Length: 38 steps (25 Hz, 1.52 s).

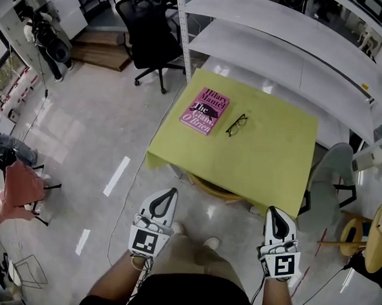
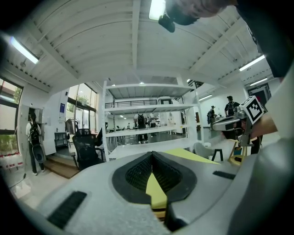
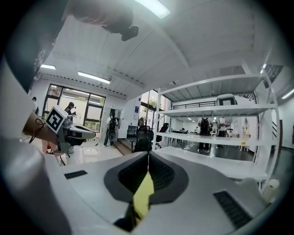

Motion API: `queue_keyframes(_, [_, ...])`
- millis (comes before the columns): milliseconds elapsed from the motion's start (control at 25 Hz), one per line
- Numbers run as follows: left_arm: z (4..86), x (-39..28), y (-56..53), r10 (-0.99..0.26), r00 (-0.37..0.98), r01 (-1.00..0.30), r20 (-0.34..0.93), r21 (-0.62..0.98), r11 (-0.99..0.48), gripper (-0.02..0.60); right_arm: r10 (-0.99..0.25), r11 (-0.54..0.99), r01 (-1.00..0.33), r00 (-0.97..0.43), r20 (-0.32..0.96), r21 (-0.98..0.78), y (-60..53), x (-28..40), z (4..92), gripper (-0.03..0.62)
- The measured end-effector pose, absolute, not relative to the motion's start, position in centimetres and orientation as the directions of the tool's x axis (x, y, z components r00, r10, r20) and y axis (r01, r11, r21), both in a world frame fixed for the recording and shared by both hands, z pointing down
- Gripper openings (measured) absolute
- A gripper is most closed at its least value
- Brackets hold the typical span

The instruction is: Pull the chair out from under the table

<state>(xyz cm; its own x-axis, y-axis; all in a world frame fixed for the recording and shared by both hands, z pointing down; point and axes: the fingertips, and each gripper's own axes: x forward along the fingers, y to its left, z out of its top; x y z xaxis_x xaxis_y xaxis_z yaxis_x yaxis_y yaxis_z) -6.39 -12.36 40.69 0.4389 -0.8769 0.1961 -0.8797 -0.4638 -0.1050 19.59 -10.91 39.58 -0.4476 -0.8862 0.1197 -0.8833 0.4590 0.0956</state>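
Glossy pale floor (image 1: pixel 82 142) is seen all around a table draped in a yellow-green cloth (image 1: pixel 268 160), with a pink paperback book (image 1: pixel 205 110) and black-framed glasses (image 1: pixel 236 124) laid on top. Only the curved rim of the light wooden chair (image 1: pixel 216 189) is shown, tucked under the table's near edge. Both the left gripper (image 1: pixel 170 194) and the right gripper (image 1: pixel 272 211) are held short of that edge, jaws clenched together, nothing gripped.
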Motion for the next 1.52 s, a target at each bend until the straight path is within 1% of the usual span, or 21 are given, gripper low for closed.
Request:
queue_keyframes(280, [41.9,-6.6,-14.2,-0.844,0.481,-0.848,0.238,-0.115,-0.517,0.009,-0.891,0.443,-0.892,-0.428,0.153,0.089,-13.1,18.8,40.9,0.011])
queue_keyframes(480, [42.5,-6.9,-16.5,-0.814,0.526,-0.802,0.247,-0.174,-0.571,0.009,-0.887,0.444,-0.892,-0.425,0.182,0.082,-14.5,17.2,42.0,0.011])
queue_keyframes(760, [45.7,-7.5,-18.7,-0.751,0.57,-0.741,0.333,-0.186,-0.645,0.009,-0.873,0.437,-0.897,-0.406,0.269,0.064,-16.3,15.4,44.5,0.012])
queue_keyframes(960, [49.5,-7.2,-19.6,-0.668,0.612,-0.659,0.423,-0.193,-0.727,0.009,-0.863,0.426,-0.903,-0.39,0.323,0.049,-17.2,14.2,46.8,0.012])
queue_keyframes(1200, [53.7,-7.0,-20.7,-0.561,0.662,-0.563,0.497,-0.164,-0.81,0.011,-0.841,0.416,-0.908,-0.363,0.402,0.049,-18.1,12.6,50.4,0.012])
queue_keyframes(1520, [60.7,-6.1,-21.3,-0.384,0.709,-0.404,0.592,-0.105,-0.909,0.011,-0.748,0.465,-0.885,-0.376,0.547,0.028,-17.7,10.0,57.9,0.015])
